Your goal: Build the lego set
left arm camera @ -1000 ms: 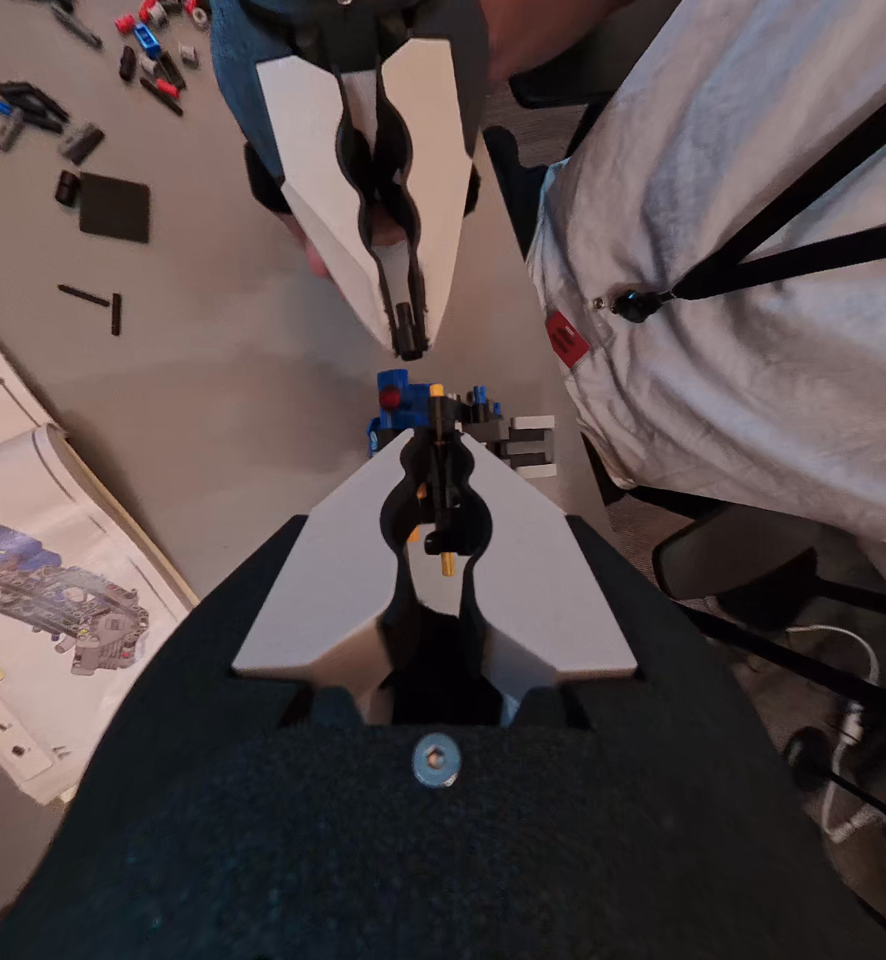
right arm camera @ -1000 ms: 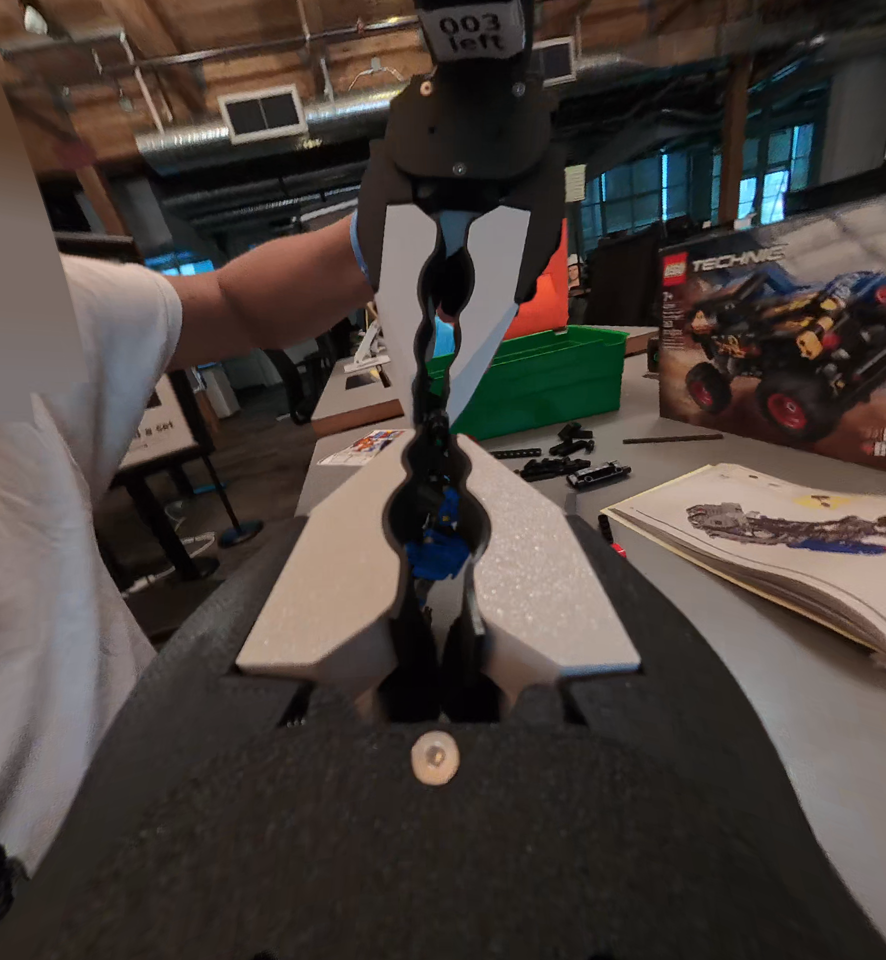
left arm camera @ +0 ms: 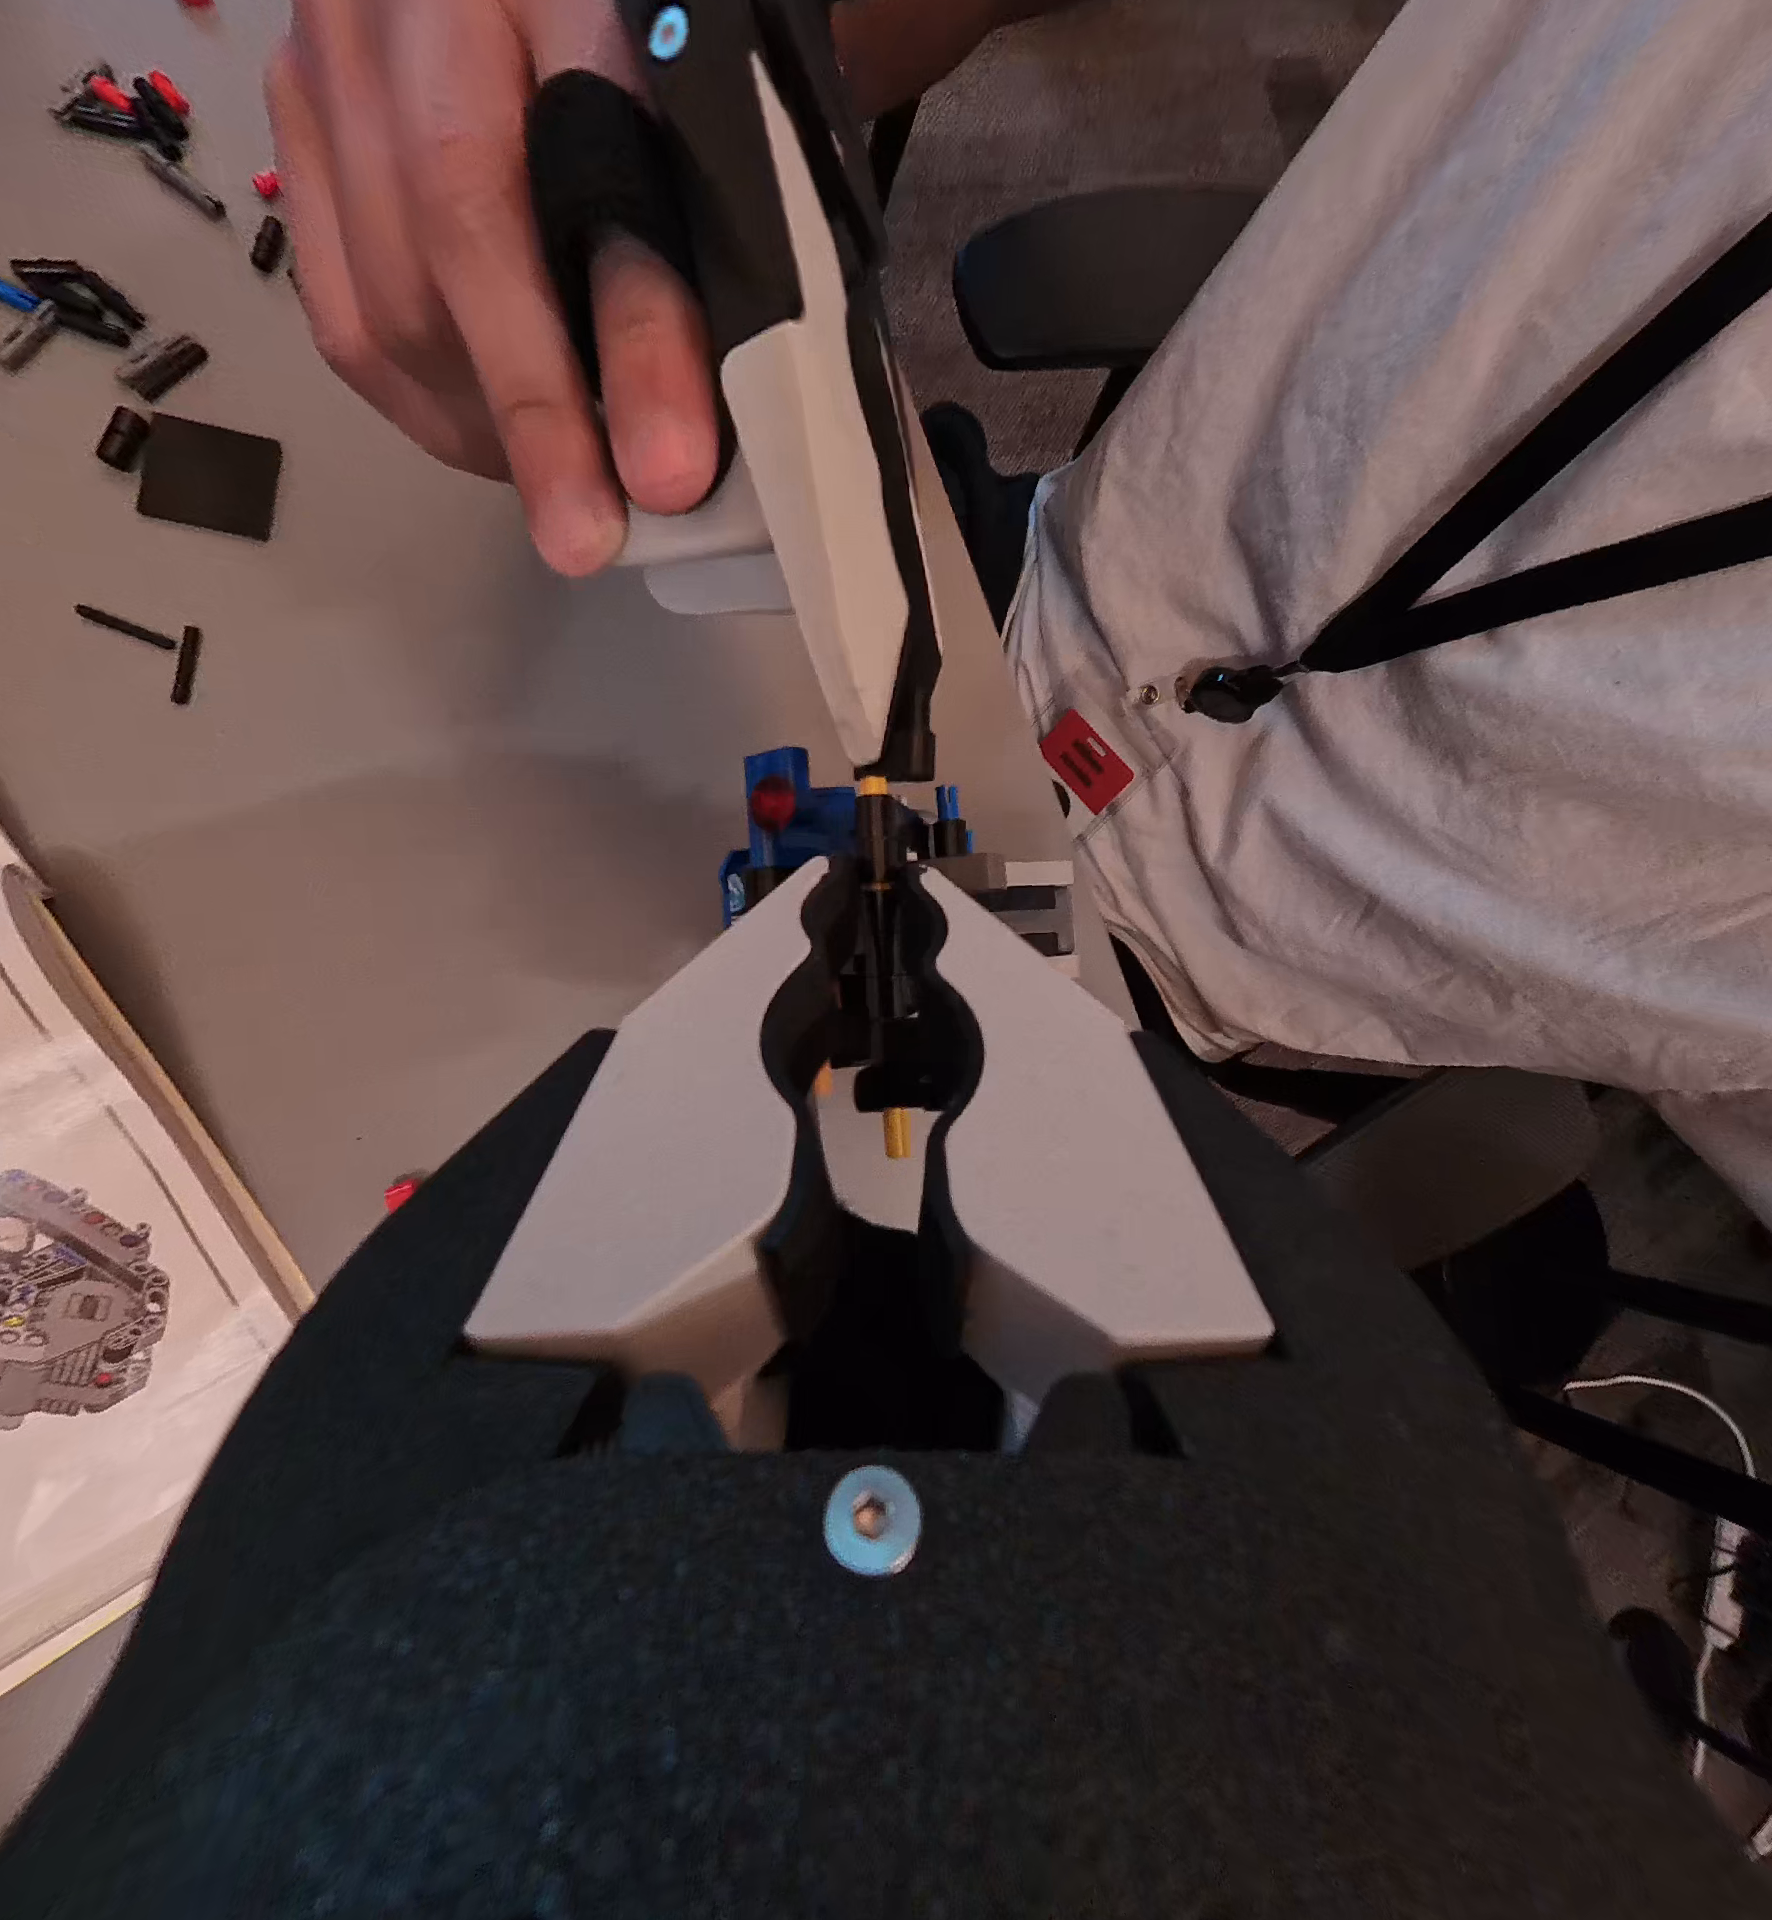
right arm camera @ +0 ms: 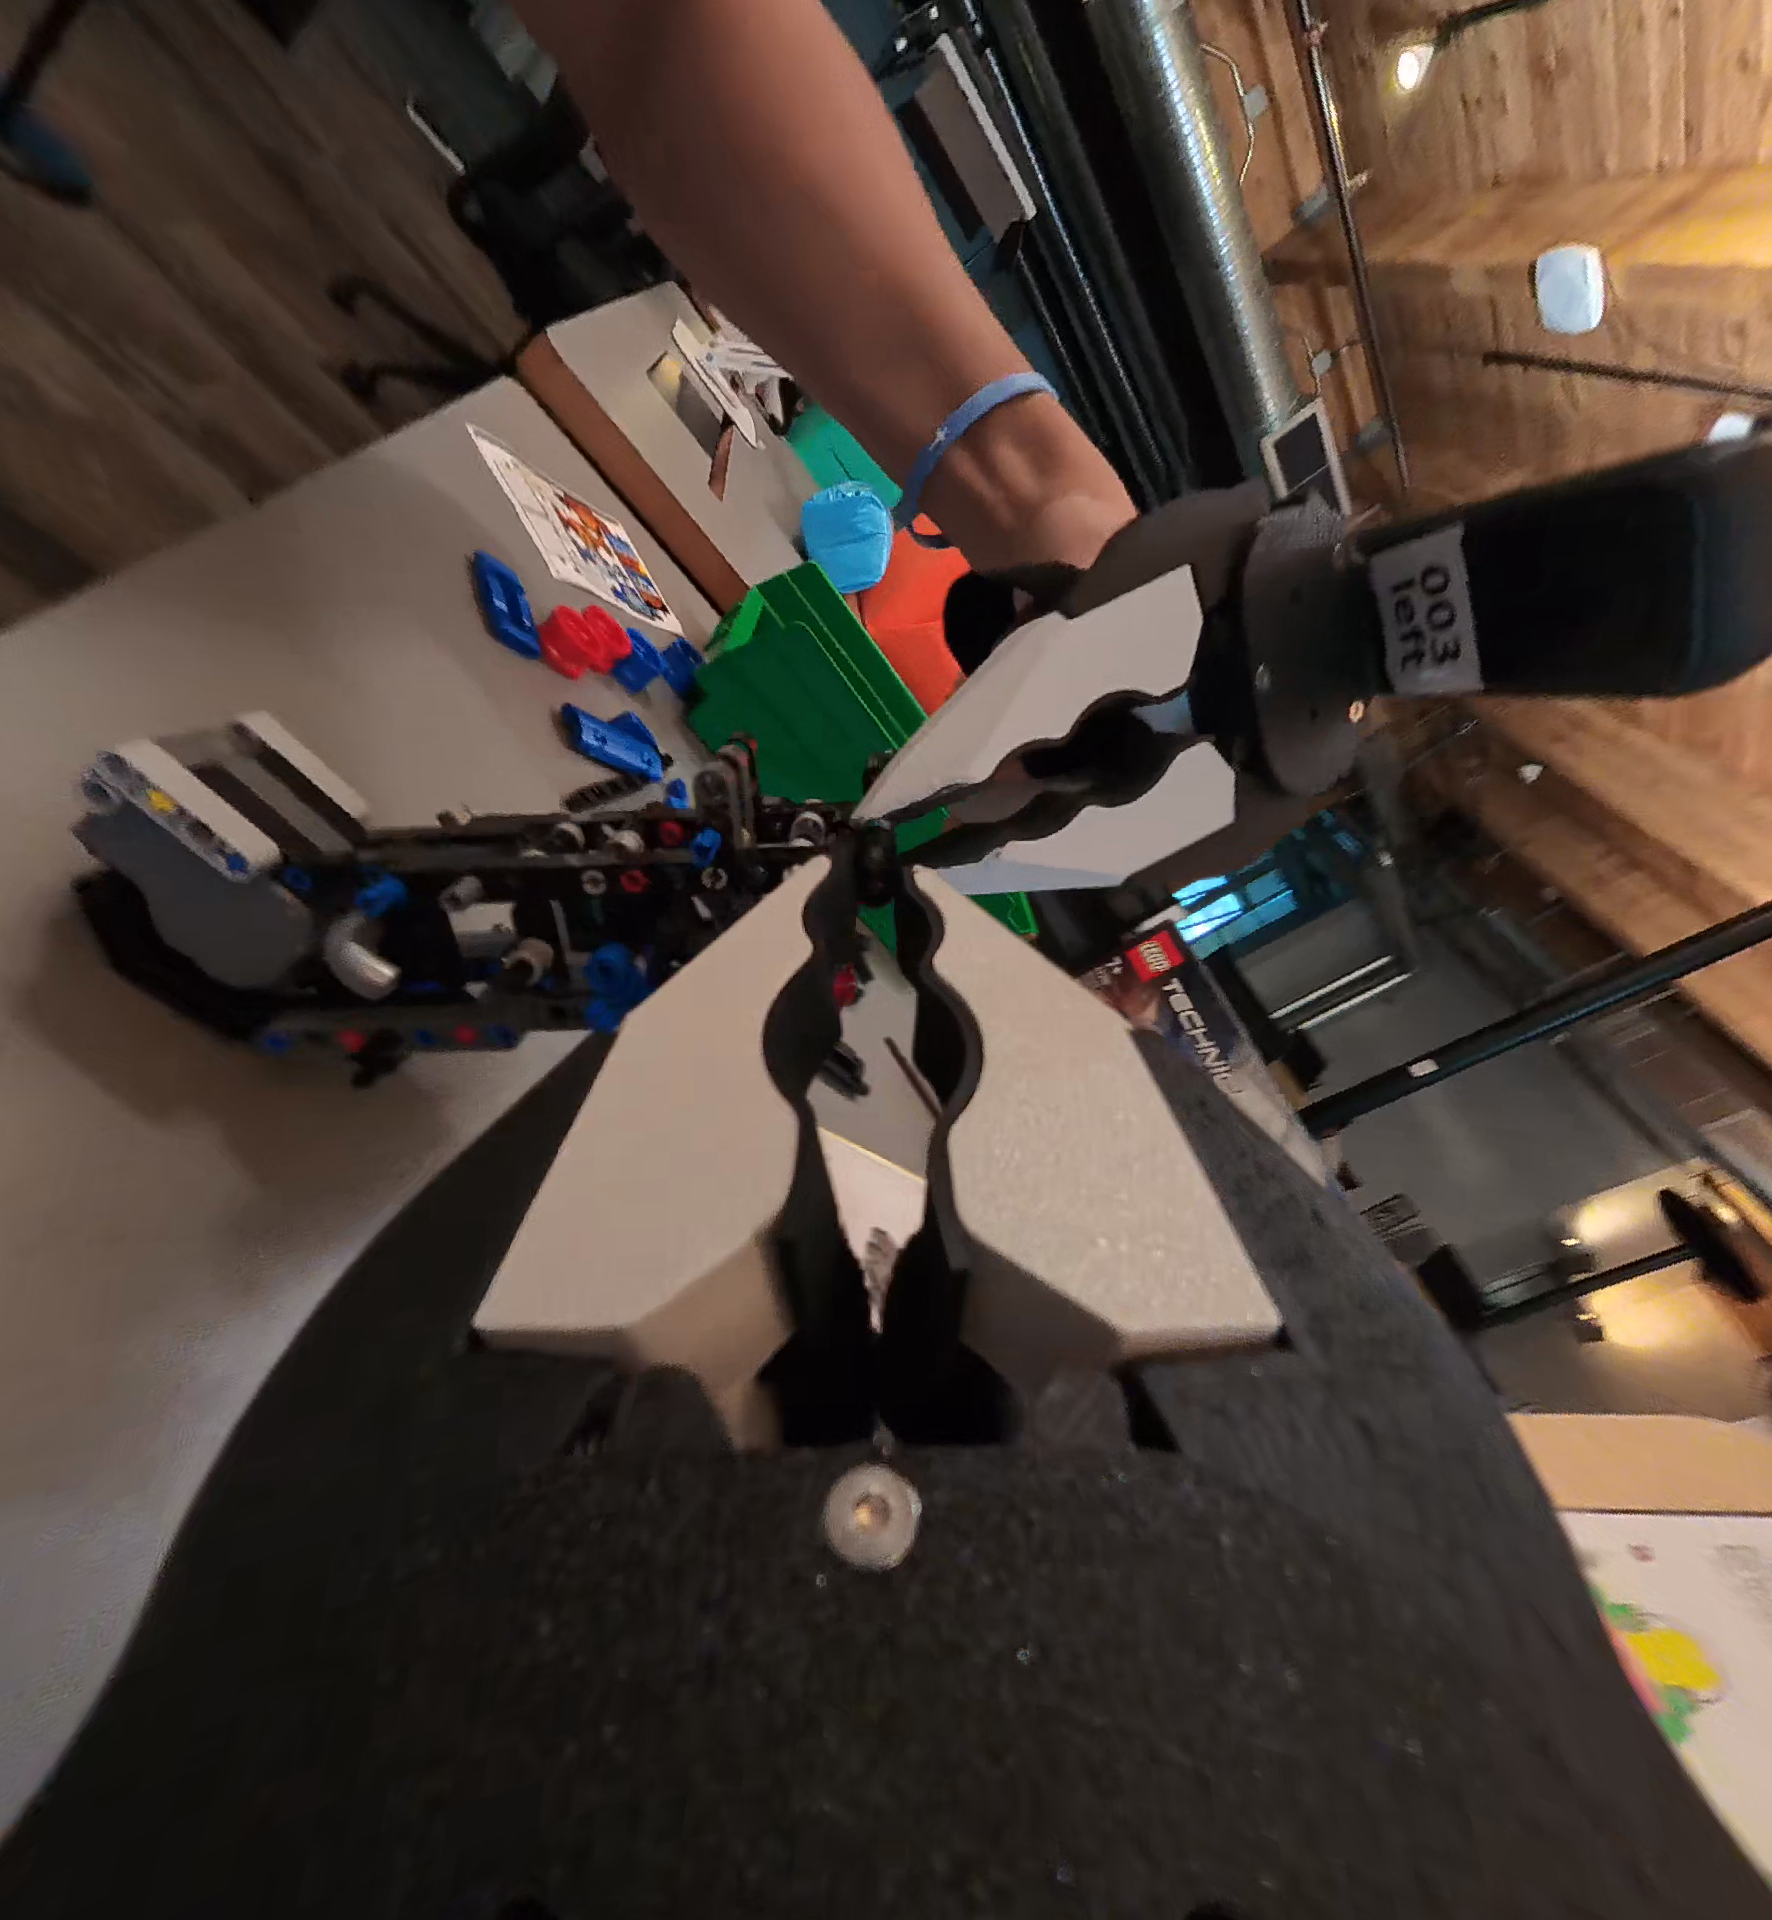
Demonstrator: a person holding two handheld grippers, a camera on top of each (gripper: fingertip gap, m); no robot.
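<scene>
- Jaws first: the left gripper (left arm camera: 874,904) is clenched on a black part with a yellow axle (left arm camera: 896,1130) running through it. The right gripper (right arm camera: 866,868) has its tips pinched together on a small dark piece, too blurred to name.
- Left wrist view, left to right: manual (left arm camera: 51,1299) at 8 o'clock, loose pieces (left arm camera: 113,332) on the surface (left arm camera: 394,831) at 10, the model (left arm camera: 794,821) just past the tips at 12, right gripper's tips meeting the axle's far end.
- Right wrist view: model (right arm camera: 425,894) lies at 9 o'clock, green bin (right arm camera: 799,686) at 12, left gripper coming in from 2.
- Step, as I judge it: seating a piece onto the axle; next calls for a straight push along it, both tools steady.
- Only the right view shows the model's full length; only the left shows the axle.
</scene>
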